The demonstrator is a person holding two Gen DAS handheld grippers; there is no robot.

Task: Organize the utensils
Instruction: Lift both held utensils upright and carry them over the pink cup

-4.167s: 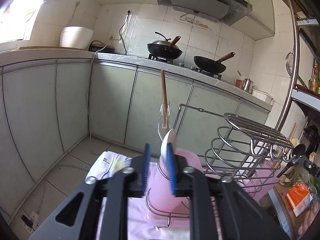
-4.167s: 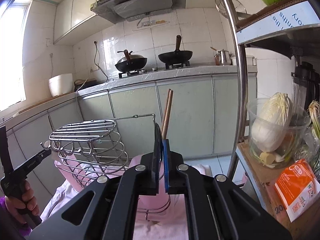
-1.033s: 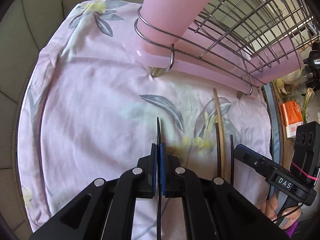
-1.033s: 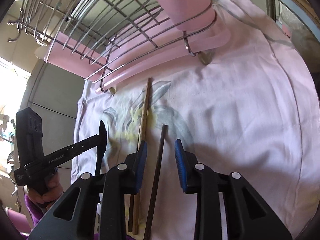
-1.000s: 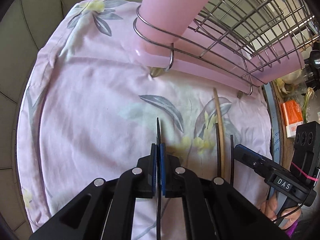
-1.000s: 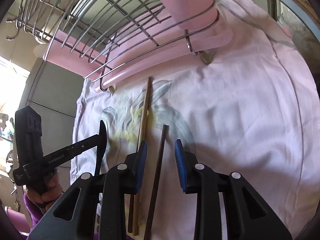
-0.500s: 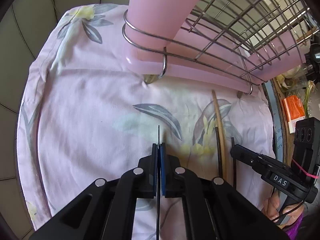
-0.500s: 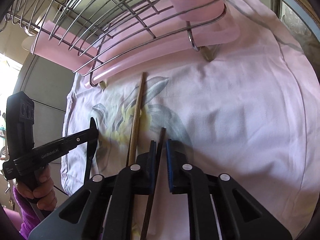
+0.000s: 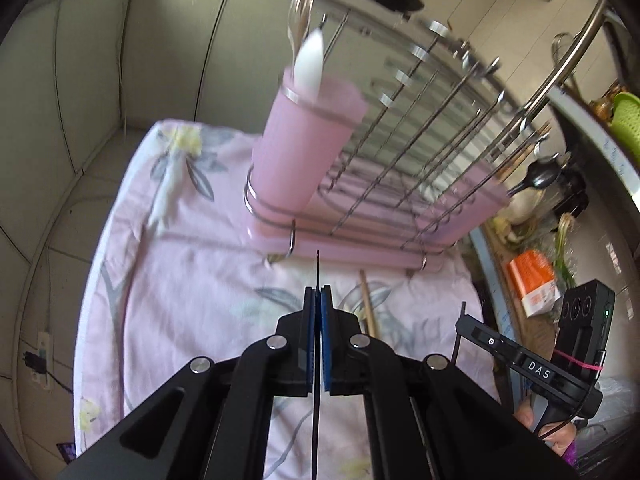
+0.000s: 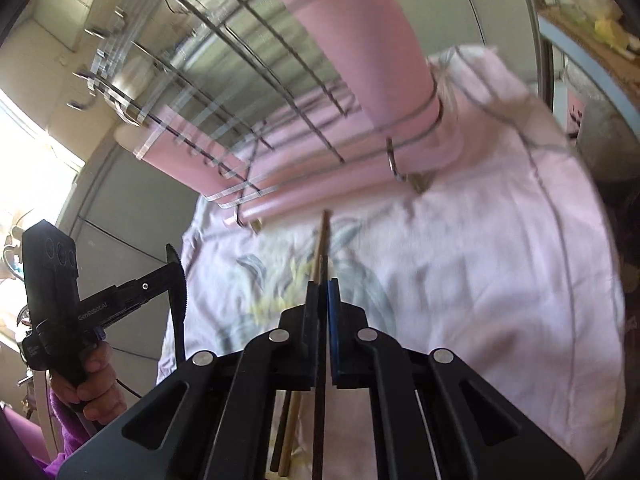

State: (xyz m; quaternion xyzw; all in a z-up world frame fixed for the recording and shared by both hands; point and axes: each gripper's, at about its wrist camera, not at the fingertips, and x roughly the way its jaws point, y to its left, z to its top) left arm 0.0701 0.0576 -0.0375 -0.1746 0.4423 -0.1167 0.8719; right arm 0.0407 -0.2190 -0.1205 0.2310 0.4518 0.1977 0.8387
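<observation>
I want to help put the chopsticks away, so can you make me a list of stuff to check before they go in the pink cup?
1. Left gripper shut on a thin dark chopstick: ok.
2. Right gripper, jaws just closed, shut on a second dark chopstick: ok.
3. Tall pink plastic utensil cup upright in the wire dish rack: ok.
4. Room left in the cup beside the white spoon: cannot tell, its inside is hidden.
5. Nothing left on the floral pink cloth: not ok, a light wooden chopstick lies there.
</observation>
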